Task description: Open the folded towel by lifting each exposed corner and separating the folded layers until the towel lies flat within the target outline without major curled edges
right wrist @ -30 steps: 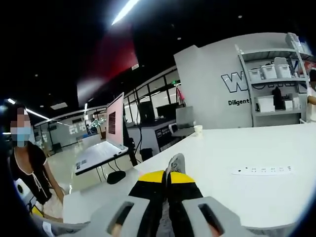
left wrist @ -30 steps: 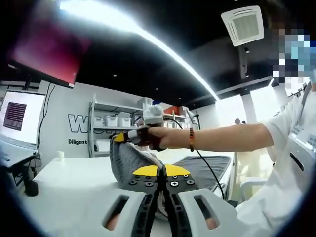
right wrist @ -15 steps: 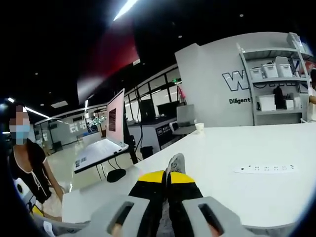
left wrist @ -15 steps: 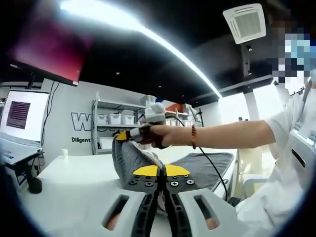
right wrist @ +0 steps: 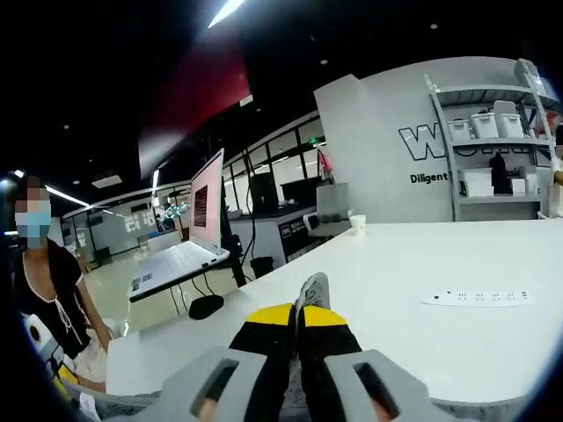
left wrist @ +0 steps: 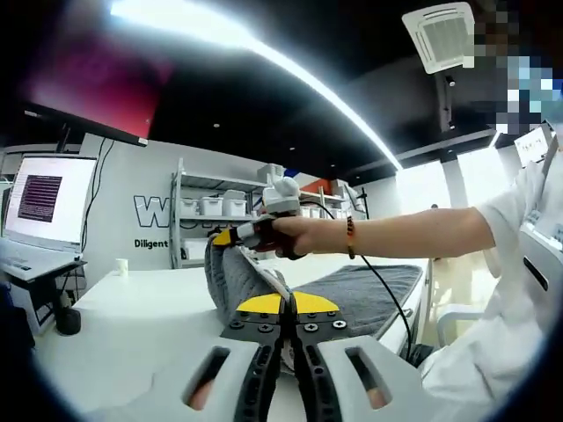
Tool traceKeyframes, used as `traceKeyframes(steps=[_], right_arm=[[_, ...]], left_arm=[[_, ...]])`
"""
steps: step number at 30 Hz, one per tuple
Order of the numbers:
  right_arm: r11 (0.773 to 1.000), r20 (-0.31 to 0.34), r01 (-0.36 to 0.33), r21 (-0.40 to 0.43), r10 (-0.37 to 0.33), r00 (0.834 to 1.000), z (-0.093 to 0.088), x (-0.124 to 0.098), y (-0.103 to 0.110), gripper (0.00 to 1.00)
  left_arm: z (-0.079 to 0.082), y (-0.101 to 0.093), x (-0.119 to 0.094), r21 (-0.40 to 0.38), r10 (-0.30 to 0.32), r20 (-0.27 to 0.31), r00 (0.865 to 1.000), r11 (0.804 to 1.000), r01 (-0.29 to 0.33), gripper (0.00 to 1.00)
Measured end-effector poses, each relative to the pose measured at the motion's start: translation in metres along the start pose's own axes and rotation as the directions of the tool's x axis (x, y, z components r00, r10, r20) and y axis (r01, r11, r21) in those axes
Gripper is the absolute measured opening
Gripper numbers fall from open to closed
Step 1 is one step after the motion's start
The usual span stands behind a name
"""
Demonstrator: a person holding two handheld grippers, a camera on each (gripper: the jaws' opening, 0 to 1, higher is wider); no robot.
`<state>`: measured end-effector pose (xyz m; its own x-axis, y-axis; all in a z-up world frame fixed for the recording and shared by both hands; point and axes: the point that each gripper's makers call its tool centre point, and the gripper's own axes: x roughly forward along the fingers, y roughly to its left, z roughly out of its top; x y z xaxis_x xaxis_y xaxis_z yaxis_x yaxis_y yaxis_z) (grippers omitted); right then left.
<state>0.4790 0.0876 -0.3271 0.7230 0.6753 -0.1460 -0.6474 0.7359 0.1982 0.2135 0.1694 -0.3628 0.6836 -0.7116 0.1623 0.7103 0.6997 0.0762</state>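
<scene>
wall (left wrist: 132, 189) | large letters "W…", cut off | smaller line begins "Diligent"

white table (right wrist: 457, 255) | grey towel (left wrist: 365, 294) | power strip (right wrist: 477, 299) | cup (right wrist: 357, 223)

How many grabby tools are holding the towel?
2. The left tool is shut on the grey towel near the camera. The right tool, in the person's outstretched hand, pinches a lifted towel corner above the white table.

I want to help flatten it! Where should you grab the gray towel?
By a corner edge, from the side, jaws flat over the thin cloth. Both grippers already pinch it so: the left gripper and right gripper hold the towel raised, its layers hanging open.
</scene>
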Motion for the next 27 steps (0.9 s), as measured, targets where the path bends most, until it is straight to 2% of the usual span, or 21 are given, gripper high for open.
traceKeyframes(steps=[3,17,27], right_arm=[[1.0,0.004,-0.008,-0.007,0.009,1.0,-0.001,0.001,0.006,0.0],[1.0,-0.006,-0.012,-0.012,0.012,1.0,-0.006,0.009,0.009,0.0],[1.0,-0.017,-0.019,-0.014,0.019,1.0,-0.014,0.02,0.013,0.0]], left_arm=[[-0.002,0.003,-0.003,-0.007,0.008,0.001,1.0,1.0,-0.008,0.0],[-0.008,0.009,-0.008,-0.007,0.04,-0.008,0.999,0.999,-0.04,0.0],[-0.022,0.012,-0.017,-0.014,0.061,-0.034,0.998,0.998,-0.062,0.0]])
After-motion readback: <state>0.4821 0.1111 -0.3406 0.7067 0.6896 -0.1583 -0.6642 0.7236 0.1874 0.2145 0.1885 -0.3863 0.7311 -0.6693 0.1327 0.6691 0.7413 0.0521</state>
